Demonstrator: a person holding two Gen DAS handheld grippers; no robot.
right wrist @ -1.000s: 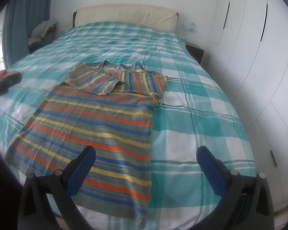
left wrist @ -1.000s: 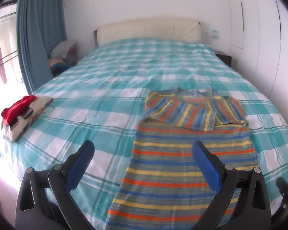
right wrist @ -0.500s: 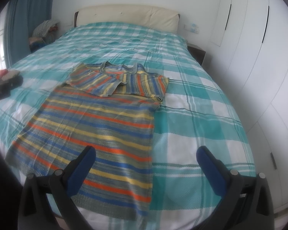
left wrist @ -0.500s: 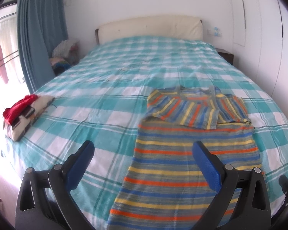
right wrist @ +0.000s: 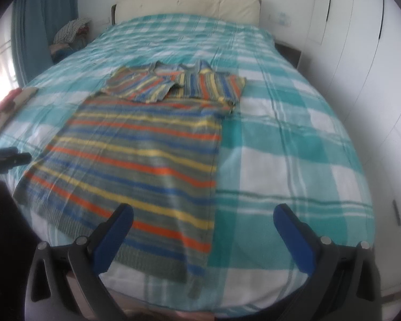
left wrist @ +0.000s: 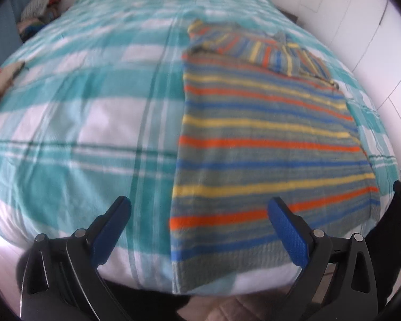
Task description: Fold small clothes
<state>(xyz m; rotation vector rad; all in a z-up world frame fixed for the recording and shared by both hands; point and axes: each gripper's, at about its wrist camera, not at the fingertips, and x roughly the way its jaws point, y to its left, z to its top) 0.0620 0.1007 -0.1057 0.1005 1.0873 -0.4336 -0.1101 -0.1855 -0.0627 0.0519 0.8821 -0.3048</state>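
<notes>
Checked bed (right wrist: 294, 147) carries a blurred striped sweater (right wrist: 136, 155); left claw (left wrist: 200, 211) and right claw (right wrist: 203, 214) both spread, empty.

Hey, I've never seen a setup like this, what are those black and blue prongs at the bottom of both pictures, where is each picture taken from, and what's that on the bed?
There is no robot here. A person holds a hand tool in each hand, and each tool has two fingers with blue pads and a wide-angle camera looking forward along them. That lens is why the bed looks bulged.

One picture comes from the left gripper, the other from the right gripper. Both are open and hold nothing.

On the teal checked bedspread lies a striped sweater, spread flat with its sleeves folded in across the chest at the far end. Its hem lies near the grippers at the bed's near edge. The left gripper frames the sweater's left edge, the right gripper its right edge. A small pile of folded clothes sits off to the left.
</notes>
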